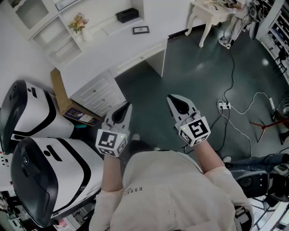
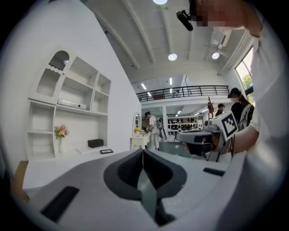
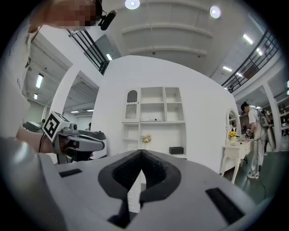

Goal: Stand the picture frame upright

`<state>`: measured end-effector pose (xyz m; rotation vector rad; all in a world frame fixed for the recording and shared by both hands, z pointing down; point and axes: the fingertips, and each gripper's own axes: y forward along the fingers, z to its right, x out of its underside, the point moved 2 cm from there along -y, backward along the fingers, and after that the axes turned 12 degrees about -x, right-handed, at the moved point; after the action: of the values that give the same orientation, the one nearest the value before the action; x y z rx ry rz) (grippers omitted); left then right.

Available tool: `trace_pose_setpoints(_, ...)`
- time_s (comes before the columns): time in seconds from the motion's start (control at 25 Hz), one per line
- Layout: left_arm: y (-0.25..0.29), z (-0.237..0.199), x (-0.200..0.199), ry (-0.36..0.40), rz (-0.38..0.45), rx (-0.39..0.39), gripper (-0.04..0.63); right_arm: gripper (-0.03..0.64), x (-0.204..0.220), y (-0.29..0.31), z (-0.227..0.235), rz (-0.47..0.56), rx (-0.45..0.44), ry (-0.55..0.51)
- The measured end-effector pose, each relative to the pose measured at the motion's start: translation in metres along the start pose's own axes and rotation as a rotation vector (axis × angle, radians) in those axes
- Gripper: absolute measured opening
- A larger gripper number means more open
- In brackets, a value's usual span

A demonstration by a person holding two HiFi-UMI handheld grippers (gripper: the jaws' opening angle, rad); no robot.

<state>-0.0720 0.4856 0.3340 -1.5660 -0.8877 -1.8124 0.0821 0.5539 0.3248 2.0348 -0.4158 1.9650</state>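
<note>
The small dark picture frame [image 1: 141,30] lies flat on the white desk top [image 1: 113,49] at the far side of the room, beside a black box [image 1: 127,15] and a vase of flowers [image 1: 79,23]. In the left gripper view the frame [image 2: 106,151] shows flat on the desk, well ahead of the jaws. Both grippers are held close to the person's body over the dark floor, far from the desk. My left gripper [image 1: 128,106] is shut and holds nothing. My right gripper [image 1: 170,97] is likewise shut and holds nothing. Each appears in the other's view: right gripper [image 2: 198,137], left gripper [image 3: 76,140].
White drawers [image 1: 99,92] sit under the desk, with a cardboard box [image 1: 61,92] beside them. Two large white-and-black pods [image 1: 31,117] stand at the left. A white side table [image 1: 212,13] is at the back right. Cables and a power strip [image 1: 224,106] lie on the floor at the right.
</note>
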Motion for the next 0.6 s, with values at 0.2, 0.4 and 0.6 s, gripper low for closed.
trace_pose_setpoints(0.2,0.0,0.001,0.002,-0.016,-0.002,-0.003,0.003,0.014,0.003,-0.002,0.0,-0.003,-0.005,0.003)
trace_pose_setpoints(0.4,0.004,0.005,0.003,-0.02,-0.006,0.003,0.003,0.014,0.005,-0.003,0.003,-0.015,-0.003,0.005)
trace_pose_setpoints(0.6,0.012,0.014,0.001,-0.032,-0.008,0.029,0.003,0.015,0.006,-0.01,0.013,-0.003,0.021,0.026)
